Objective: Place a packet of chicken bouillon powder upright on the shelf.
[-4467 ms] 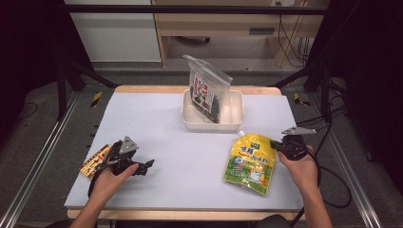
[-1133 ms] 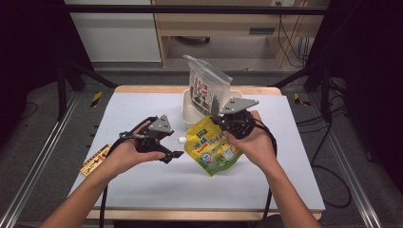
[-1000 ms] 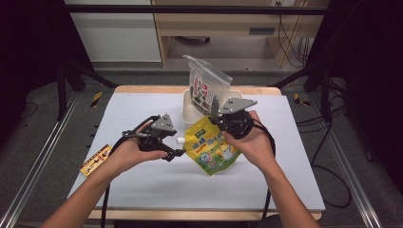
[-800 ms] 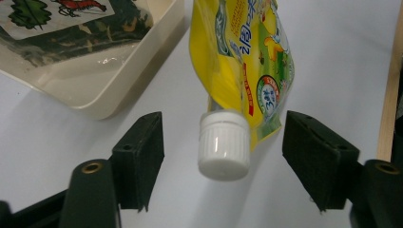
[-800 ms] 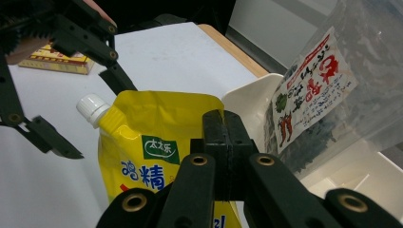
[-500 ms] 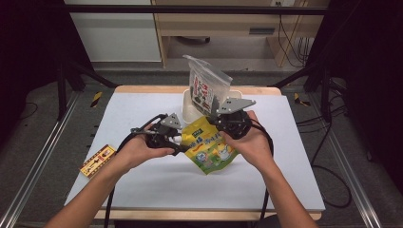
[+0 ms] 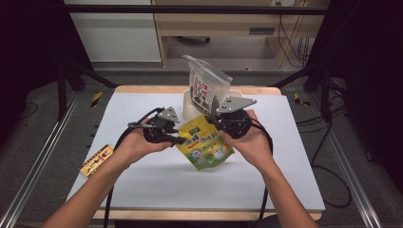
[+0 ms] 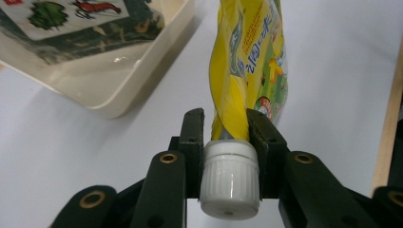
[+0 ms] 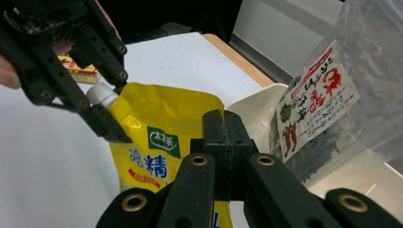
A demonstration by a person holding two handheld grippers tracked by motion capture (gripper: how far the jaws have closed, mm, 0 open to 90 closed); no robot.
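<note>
I have the yellow spouted pouch (image 7: 205, 148) lifted just off the white table (image 7: 294, 190), near its centre, at about 6 o'clock from the cream tub (image 7: 186, 111) that holds the clear seaweed bag (image 7: 205, 88). The right gripper (image 7: 219, 124) is clenched on the pouch's upper edge, jaws pressed tight together on the film. The left gripper (image 8: 223, 128) sat well off at 9 o'clock a second ago; it has since come in to the spout, and its jaws have just been closing, with the white ribbed cap (image 8: 229, 178) between them. They now bracket the cap and touch its sides. My judgement: the pouch is braced at both ends, so unscrewing the cap looks like the step in hand. A flat snack packet (image 7: 96, 160) lies untouched at the table's 8 o'clock edge.
</note>
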